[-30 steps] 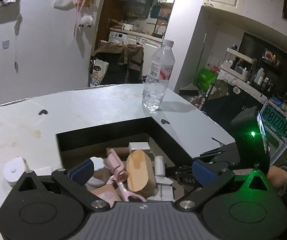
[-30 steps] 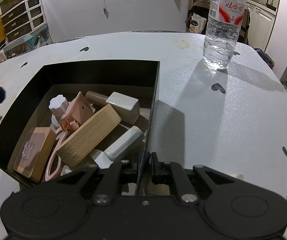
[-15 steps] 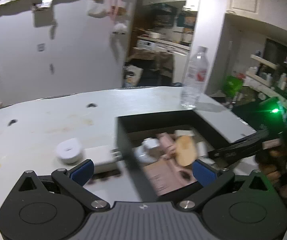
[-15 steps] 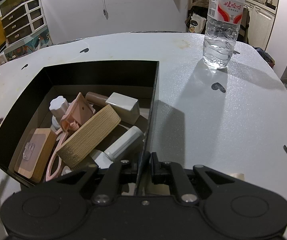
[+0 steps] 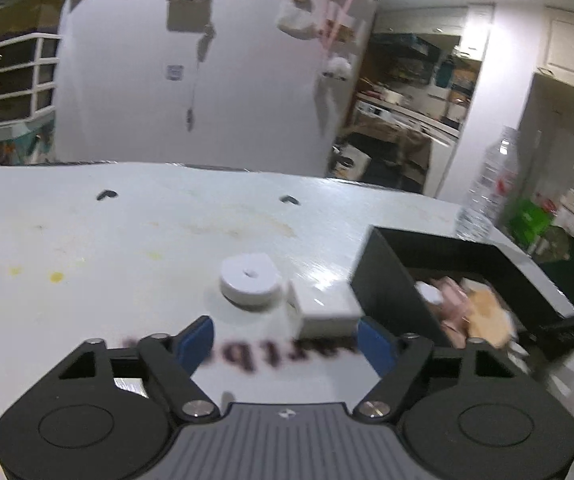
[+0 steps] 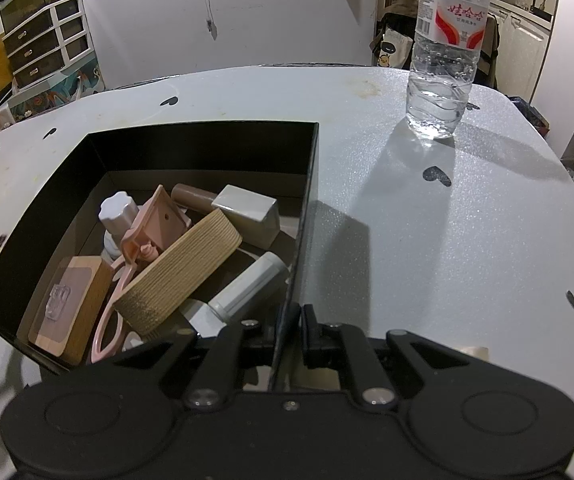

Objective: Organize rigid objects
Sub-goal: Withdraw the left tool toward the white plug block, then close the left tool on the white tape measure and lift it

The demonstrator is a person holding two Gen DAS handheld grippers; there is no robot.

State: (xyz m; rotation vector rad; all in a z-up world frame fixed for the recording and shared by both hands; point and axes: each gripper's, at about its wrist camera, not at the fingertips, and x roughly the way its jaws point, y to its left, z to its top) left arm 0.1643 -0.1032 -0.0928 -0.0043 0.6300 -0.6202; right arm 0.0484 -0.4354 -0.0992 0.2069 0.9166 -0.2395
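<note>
Right gripper (image 6: 289, 320): we have it clenched on the near end of the black box's (image 6: 203, 134) right wall, pads pinching the thin panel from both sides. The box sits on the white bench (image 6: 427, 240), toward its left half in the right wrist view. It's already loaded: ribbed wooden disc (image 6: 179, 270) leaning across the middle, pink plastic piece (image 6: 159, 220) behind it, white bottle cap (image 6: 117, 210) at the left, white block (image 6: 247, 214) near the right wall, wooden block with clear hook (image 6: 71, 308) in the near-left corner, grey-white tube (image 6: 247, 286) by the near-right corner.

Left gripper (image 5: 283, 340): jaws have just been closing, blue pads apart, nothing pressed between them. We can't tell if the right pad touches the white rectangular block (image 5: 323, 308); frame is blurred. That block lies on the bench just outside the box's left wall, with a white round puck (image 5: 249, 280) touching or just beside its left end.

Water bottle (image 6: 445, 52) stands upright near the bench's far right edge, well apart from the box.
</note>
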